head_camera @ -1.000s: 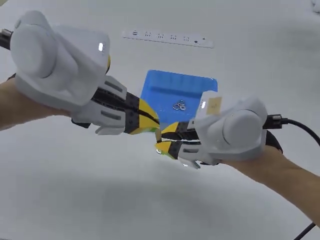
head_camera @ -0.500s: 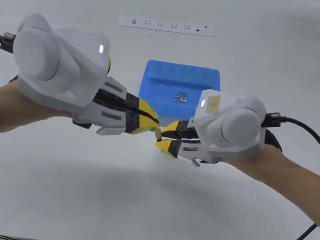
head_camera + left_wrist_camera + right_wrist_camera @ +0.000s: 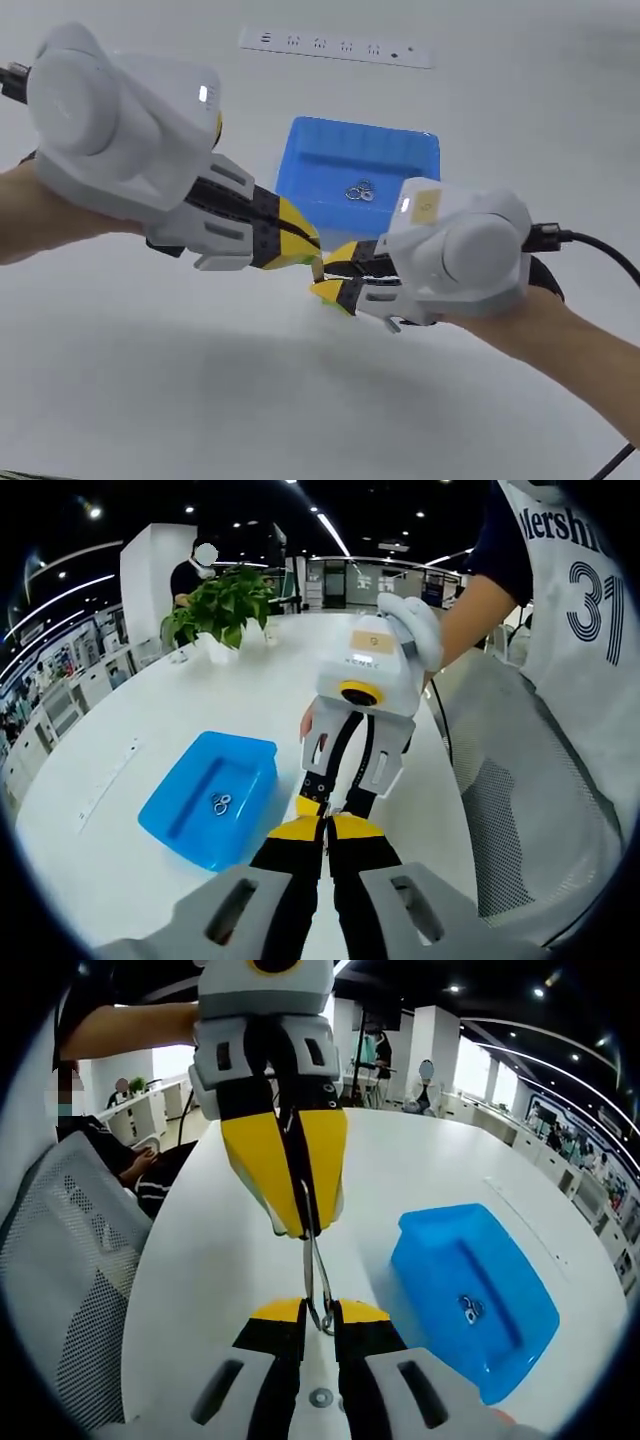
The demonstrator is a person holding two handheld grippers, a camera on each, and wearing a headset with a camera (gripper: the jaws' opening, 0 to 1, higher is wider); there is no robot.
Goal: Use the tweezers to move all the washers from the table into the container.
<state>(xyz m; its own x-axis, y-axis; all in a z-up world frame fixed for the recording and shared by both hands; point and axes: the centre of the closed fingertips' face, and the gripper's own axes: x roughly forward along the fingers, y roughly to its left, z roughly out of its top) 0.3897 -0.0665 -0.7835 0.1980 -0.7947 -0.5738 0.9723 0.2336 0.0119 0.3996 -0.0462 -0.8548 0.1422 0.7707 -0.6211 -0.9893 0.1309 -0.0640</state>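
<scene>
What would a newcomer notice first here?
Two yellow-jawed tools meet tip to tip mid-picture, the left tool and right tool both closed on thin metal tweezers. Just beyond sits a blue plastic container with a few small metal washers inside; another loose metal washer lies on the white table by the right tool's jaws.

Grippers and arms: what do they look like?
Left gripper and right gripper: white housings, black jaws with yellow tips. The right one has a tan label and a black cable at the back. Bare forearms; white jersey numbered 31.
</scene>
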